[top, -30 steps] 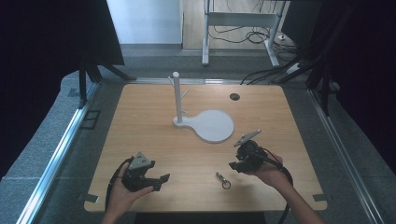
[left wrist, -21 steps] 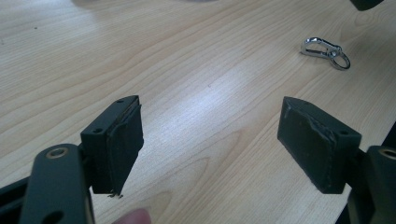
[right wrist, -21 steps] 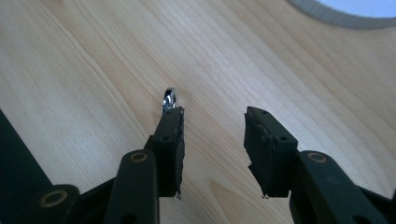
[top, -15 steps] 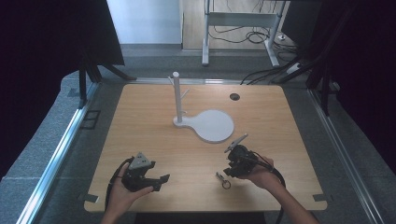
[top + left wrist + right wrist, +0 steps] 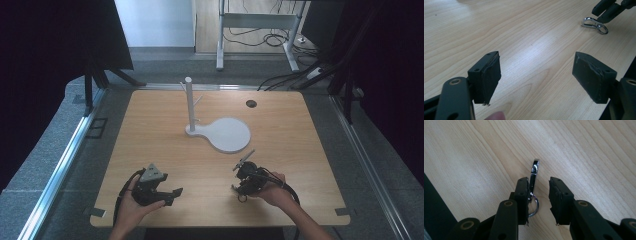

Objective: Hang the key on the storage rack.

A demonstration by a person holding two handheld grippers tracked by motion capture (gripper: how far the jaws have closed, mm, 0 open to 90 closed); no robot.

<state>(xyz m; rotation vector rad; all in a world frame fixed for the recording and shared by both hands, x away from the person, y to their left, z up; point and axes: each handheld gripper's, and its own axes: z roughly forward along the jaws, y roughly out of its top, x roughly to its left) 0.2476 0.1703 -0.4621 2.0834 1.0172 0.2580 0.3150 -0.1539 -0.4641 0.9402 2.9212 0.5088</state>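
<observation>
Right tongs (image 5: 538,195) lowered, closing, astride the clasp (image 5: 534,173).

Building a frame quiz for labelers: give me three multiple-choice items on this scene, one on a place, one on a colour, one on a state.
1. Where does the metal clip lie?
A. on the white stand's round base
B. on the bare table between the right gripper's fingers
C. beside the table's cable hole

2. What colour is the stand?
A. white
B. red
C. black

3. How is the left gripper?
A. shut on the clip
B. open with nothing between its fingers
C. shut on the stand's post

Key: B, the right gripper straddles the clip on the wood; A, post and base are white; B, its fingers stand wide over bare table.
</observation>
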